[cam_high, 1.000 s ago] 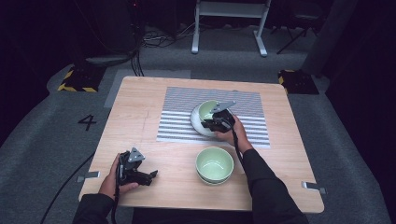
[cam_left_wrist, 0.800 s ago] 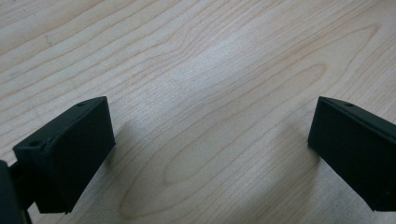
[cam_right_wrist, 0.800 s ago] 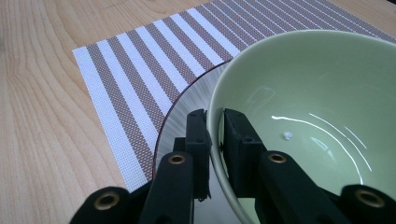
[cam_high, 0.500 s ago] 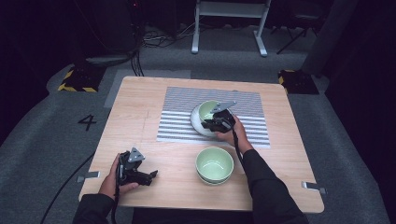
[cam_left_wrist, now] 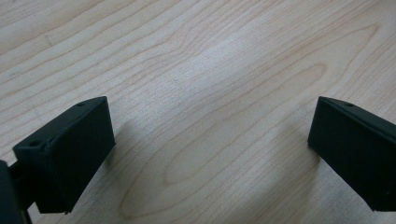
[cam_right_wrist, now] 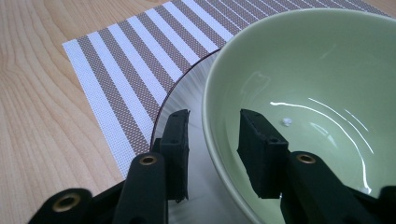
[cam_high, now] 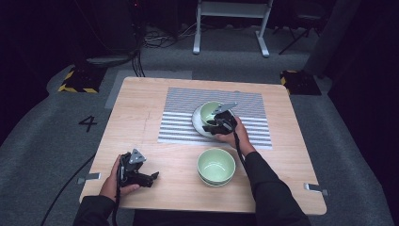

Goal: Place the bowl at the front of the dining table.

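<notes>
Right hand-held gripper (cam_right_wrist: 212, 149) at frame centre straddles the rim of the green bowl (cam_right_wrist: 317, 93) on the white plate (cam_high: 197, 123), jaws not fully clamped. Left hand-held gripper (cam_left_wrist: 210, 154), lower left, rests on the worktop (cam_left_wrist: 210, 60), jaws wide apart.

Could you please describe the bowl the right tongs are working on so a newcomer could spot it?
On the striped placemat, a white plate carries a pale green bowl. Unlike the green bowl on bare wood, the right tongs straddle its rim.

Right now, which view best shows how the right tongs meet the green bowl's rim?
The right gripper view: the right tongs straddle the green bowl rim, one jaw inside, one outside. In the high view the hand covers that contact.
</notes>
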### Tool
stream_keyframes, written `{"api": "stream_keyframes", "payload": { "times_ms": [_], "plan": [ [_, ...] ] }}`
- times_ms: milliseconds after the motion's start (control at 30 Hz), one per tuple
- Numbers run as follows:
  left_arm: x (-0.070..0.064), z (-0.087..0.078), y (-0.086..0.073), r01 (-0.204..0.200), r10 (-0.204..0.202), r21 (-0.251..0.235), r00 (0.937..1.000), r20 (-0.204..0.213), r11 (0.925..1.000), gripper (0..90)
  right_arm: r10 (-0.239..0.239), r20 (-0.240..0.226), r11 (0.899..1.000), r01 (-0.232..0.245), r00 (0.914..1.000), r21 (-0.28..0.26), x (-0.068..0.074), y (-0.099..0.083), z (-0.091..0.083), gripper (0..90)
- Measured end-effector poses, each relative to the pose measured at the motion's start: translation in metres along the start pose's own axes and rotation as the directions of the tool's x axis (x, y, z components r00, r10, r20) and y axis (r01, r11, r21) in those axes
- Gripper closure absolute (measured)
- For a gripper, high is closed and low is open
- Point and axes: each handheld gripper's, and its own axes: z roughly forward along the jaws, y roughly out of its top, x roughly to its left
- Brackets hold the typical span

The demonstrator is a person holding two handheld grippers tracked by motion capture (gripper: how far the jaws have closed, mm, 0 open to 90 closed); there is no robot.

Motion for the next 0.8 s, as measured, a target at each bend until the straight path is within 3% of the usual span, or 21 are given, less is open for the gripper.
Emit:
{"api": "stream_keyframes", "payload": {
  "times_ms": [367,800],
  "plan": [
    [0.0000,0.0000,0.0000,0.000,0.000,0.000,1.0000,0.000,1.0000,0.4,0.012,0.032,1.000,-0.013,0.9994,0.027,0.0003,-0.0013,-0.0025,48.6],
    [0.0000,0.0000,0.0000,0.000,0.000,0.000,1.0000,0.000,1.0000,0.4,-0.016,0.065,0.998,0.013,0.9978,0.054,0.0046,-0.0006,-0.0069,30.8]
  ]
}}
